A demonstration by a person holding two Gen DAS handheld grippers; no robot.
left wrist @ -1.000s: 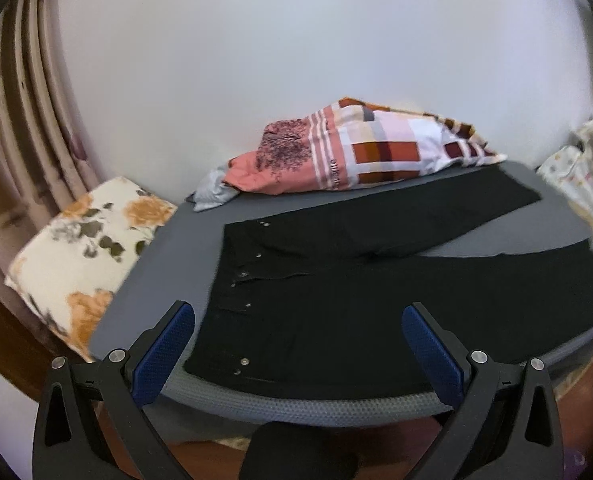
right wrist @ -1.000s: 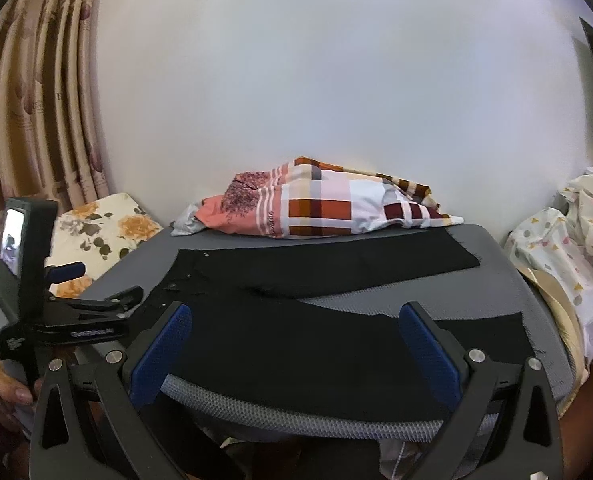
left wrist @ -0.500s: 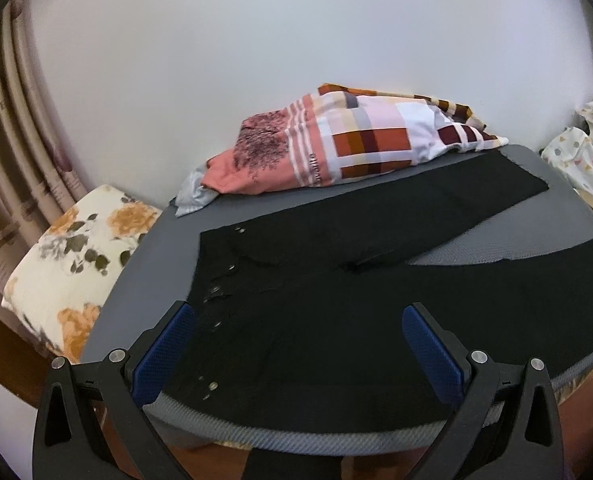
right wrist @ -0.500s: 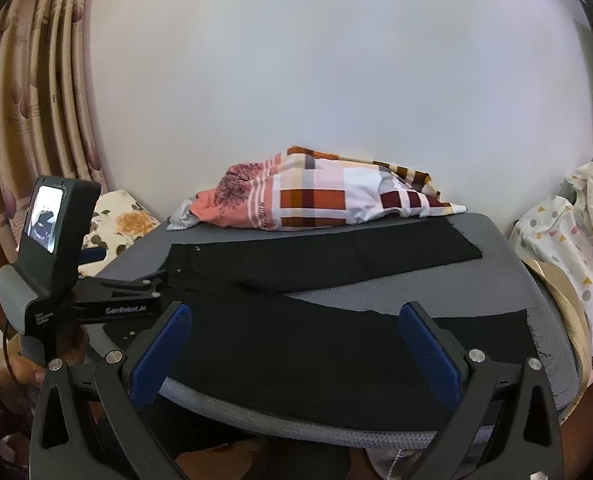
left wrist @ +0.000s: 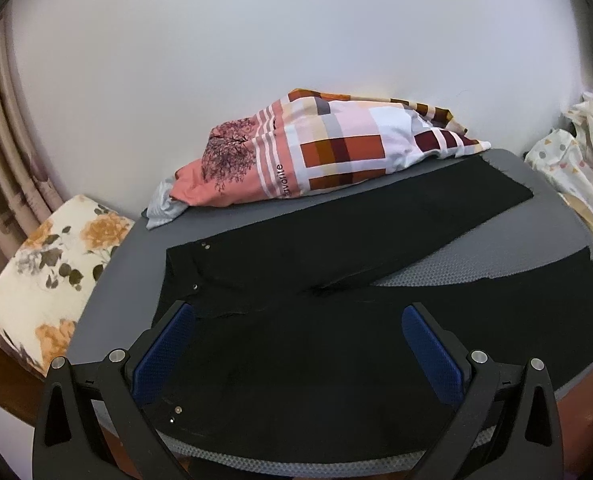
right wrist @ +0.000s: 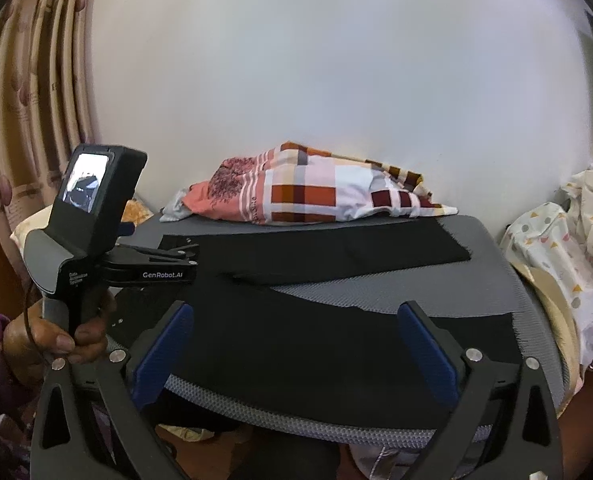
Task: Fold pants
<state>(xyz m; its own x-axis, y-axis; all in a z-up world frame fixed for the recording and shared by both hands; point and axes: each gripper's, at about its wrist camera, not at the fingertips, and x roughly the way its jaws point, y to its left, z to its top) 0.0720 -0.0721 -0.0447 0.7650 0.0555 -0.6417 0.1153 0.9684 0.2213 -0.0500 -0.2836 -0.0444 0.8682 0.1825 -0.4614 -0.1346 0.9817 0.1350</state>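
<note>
Black pants (left wrist: 336, 280) lie flat on a grey padded surface (left wrist: 536, 232), waistband at the left, both legs spread apart toward the right. Silver buttons mark the waistband. My left gripper (left wrist: 296, 344) hovers open over the waist and near hip, nothing between its blue pads. In the right wrist view the pants (right wrist: 296, 328) stretch across the surface, and my right gripper (right wrist: 296, 344) stands open above the near leg. The left gripper (right wrist: 184, 252) appears there too, held in a person's hand (right wrist: 56, 340) over the waistband.
A plaid pink, orange and white pillow (left wrist: 328, 156) lies at the far edge against the wall. A floral cushion (left wrist: 52, 272) sits at the left by a curtain (right wrist: 36, 100). Pale patterned cloth (right wrist: 568, 256) is heaped at the right.
Both grippers have moved forward over the surface; the left one now hovers above the waistband instead of short of the front edge. Both stay open.
</note>
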